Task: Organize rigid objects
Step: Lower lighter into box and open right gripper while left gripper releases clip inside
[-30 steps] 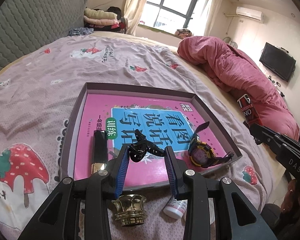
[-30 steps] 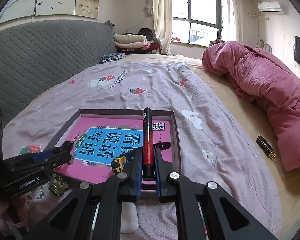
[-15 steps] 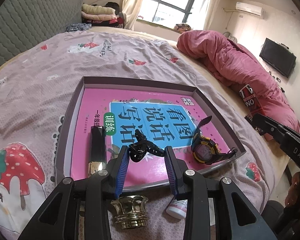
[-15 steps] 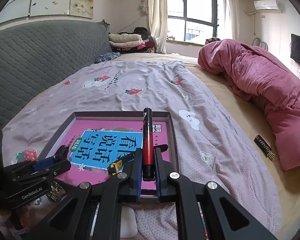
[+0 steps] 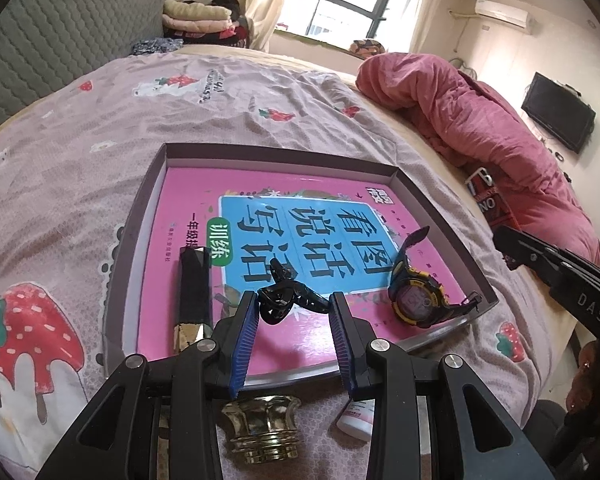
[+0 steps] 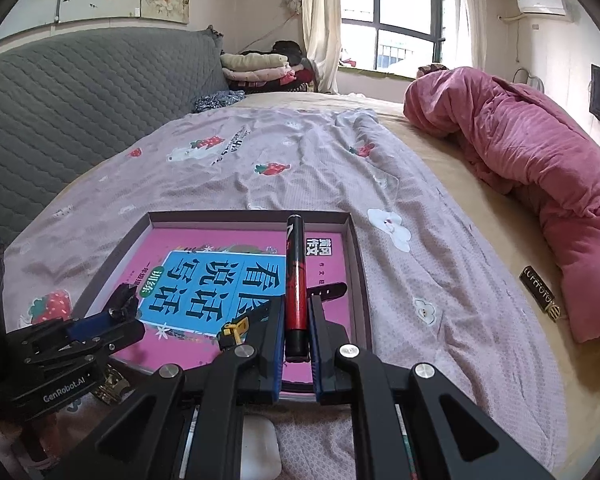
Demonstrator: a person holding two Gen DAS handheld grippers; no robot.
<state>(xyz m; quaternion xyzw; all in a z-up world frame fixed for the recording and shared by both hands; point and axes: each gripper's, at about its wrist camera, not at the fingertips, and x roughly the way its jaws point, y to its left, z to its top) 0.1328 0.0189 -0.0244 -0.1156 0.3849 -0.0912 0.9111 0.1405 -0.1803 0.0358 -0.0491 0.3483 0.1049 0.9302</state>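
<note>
One shallow grey cardboard tray on the bed, holding one pink book, one black-and-yellow wristwatch, one black-and-gold tube. Left gripper clamped on one black plastic hair claw above the book. Right gripper closed on one red-and-black cylindrical pen over the tray.

Bare bedspread beyond tray

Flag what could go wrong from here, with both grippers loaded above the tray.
1. The right gripper pinches the red and black cylindrical tube only near its lower end; most of it sticks out past the fingers, so it may pivot or slip.
2. The left gripper holds the black plastic claw hair clip by an uneven shape that could twist free.
3. Either drop could hit the yellow and black digital wristwatch in the shallow brown cardboard tray.
</note>
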